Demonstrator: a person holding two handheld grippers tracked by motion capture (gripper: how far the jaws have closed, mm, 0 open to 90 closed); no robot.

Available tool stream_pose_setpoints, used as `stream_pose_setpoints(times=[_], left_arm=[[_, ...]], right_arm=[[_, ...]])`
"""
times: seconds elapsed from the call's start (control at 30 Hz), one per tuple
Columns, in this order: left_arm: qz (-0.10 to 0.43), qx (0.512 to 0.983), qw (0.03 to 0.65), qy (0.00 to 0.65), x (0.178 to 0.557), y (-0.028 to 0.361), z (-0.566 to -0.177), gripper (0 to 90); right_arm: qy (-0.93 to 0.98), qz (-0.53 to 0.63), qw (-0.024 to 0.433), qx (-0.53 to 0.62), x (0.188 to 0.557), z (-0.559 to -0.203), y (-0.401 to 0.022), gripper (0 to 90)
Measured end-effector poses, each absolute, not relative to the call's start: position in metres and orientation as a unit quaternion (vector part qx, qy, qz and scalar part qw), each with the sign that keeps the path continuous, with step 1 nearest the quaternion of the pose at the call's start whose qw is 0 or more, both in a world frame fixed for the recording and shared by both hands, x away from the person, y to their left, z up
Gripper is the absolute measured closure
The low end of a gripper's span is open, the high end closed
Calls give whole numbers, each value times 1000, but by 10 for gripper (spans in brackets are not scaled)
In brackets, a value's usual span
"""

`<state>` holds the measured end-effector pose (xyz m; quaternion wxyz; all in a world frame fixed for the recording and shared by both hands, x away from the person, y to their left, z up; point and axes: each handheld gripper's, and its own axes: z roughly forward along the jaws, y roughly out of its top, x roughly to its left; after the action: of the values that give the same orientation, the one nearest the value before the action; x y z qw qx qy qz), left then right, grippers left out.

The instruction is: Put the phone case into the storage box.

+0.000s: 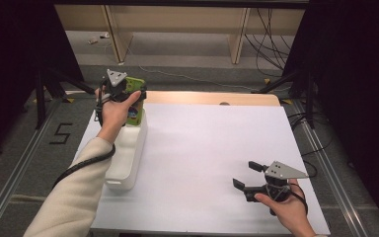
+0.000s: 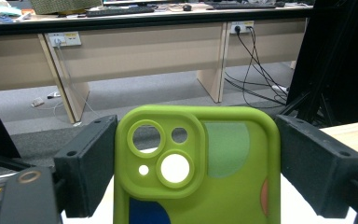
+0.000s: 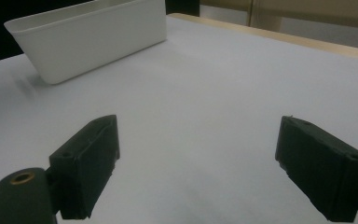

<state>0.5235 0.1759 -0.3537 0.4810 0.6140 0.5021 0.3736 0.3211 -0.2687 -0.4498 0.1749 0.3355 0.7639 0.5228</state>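
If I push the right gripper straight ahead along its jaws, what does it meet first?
Probably the white bin. The right gripper, jaws open and empty, has bare white table before it; the bin sits left of centre, so it might slide past.

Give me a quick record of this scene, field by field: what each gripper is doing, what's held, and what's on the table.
left gripper: shut on the lime-green phone case, above the far end of the tub
held item: lime-green phone case with camera cut-outs and blue, pale green and orange patches, upright between the jaws
right gripper: open, nothing between the jaws, low over the table near its front right
container: long white plastic tub on the left side of the table
surface: white table with a wooden strip along the far edge
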Motion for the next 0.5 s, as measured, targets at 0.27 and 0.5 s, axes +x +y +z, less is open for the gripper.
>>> stream_pose_setpoints(times=[0.27,0.5], left_arm=[[373,613,480,504,526,177,-355,162],[372,612,479,507,528,178,-357,162]], right_arm=[[763,523,175,336,321,-450,-269,146],[763,524,174,336,321,-450,-269,146]])
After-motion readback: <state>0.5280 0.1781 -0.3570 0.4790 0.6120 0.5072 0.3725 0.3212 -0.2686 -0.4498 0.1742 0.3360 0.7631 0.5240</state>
